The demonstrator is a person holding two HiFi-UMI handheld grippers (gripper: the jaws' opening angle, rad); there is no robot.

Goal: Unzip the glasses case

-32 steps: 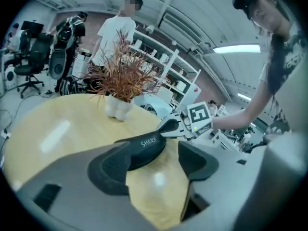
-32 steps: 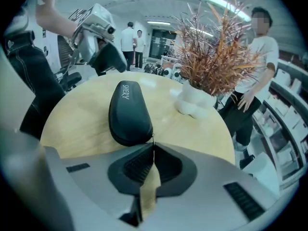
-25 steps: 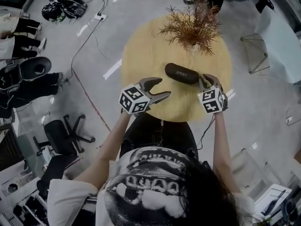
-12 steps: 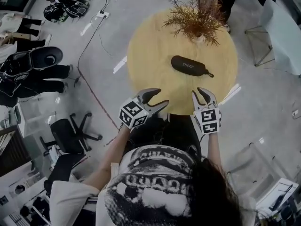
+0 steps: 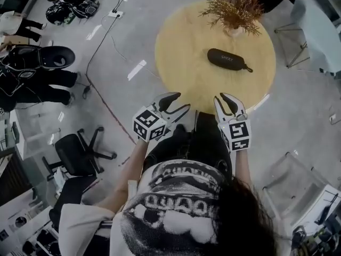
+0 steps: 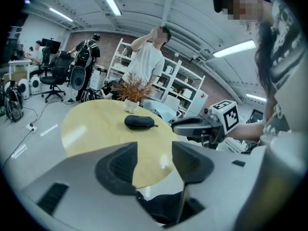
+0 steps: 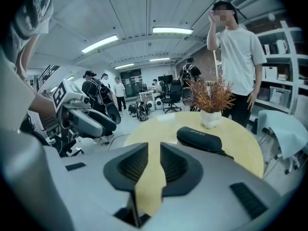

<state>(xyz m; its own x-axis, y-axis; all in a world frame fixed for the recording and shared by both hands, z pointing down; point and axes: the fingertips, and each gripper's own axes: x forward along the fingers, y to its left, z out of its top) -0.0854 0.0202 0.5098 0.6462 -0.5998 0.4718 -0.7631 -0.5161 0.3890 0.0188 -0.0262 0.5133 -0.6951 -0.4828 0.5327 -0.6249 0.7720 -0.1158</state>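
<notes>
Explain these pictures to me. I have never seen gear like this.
No robot here: a person holds a two-jaw clamp in each hand, the left gripper and the right gripper; the marked cubes belong to them. One picture looks down from a camera on the person's head; the other two look along each gripper's jaws. On the round table lies a dark glasses case, with a potted plant beyond it. Neither gripper holds anything: both are short of the case, jaws closing with nothing between them.

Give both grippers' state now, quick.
Left gripper: open, jaws closing, nothing between them.
Right gripper: open by a narrow gap, jaws closing, nothing between them.
</notes>
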